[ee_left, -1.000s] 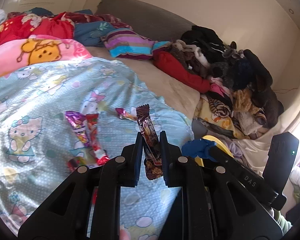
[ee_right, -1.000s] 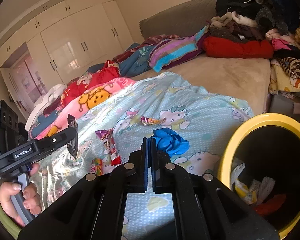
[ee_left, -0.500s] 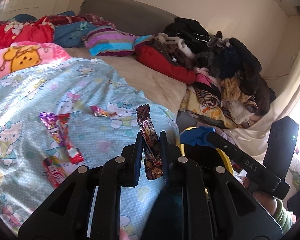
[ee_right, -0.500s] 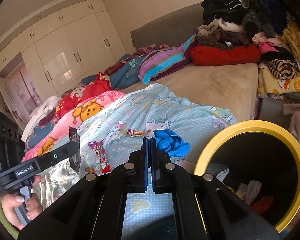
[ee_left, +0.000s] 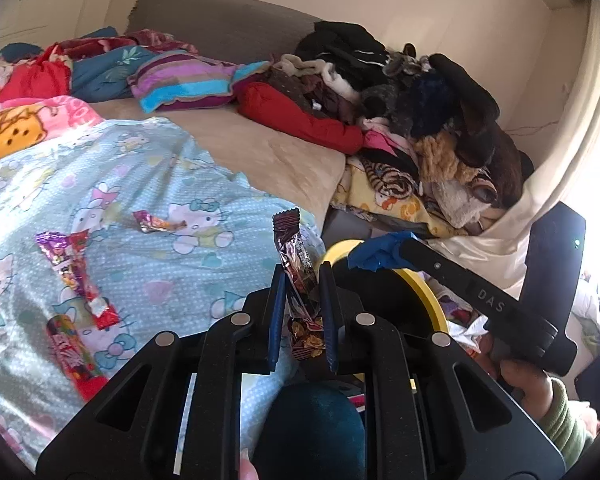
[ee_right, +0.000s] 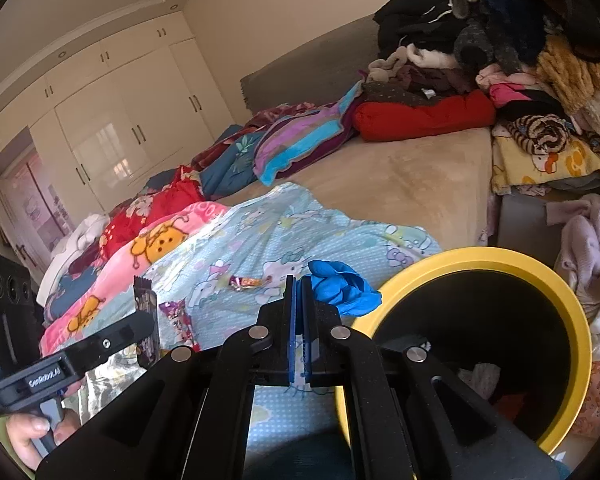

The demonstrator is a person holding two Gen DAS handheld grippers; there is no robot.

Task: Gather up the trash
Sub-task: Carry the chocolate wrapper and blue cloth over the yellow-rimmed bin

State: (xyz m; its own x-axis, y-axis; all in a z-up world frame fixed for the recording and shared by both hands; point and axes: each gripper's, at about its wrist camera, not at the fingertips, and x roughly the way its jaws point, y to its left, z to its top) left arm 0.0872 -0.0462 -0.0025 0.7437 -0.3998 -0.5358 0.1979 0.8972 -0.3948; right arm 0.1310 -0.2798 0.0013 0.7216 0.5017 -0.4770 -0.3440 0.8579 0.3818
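The left gripper (ee_left: 302, 280) is pinching a brown snack wrapper (ee_left: 296, 264) upright between its blue-lined fingers (ee_left: 277, 312), gripping it low so that most of the wrapper is standing free above them, which should let it drop cleanly once released. The right gripper (ee_right: 299, 292) is holding a crumpled blue glove (ee_right: 342, 286), its fingers pressed almost together on a thin fold of it while the rest is bunching out to the side. Both grippers are hanging close to the yellow-rimmed bin (ee_right: 580, 320), which is standing beside the bed and already holding some scraps; in the right wrist view the glove is sitting just short of the bin's near rim, and in the left wrist view the wrapper is also short of that rim, over the edge of the blue cartoon blanket (ee_left: 160, 184). Both pieces are probably being carried together so as to empty them in one trip.

Farther from the bin, on the blanket, more trash is lying: a small candy wrapper (ee_left: 158, 223), a purple-and-red wrapper (ee_left: 74, 270) and a red packet (ee_left: 74, 354). Those are likely waiting for later trips.
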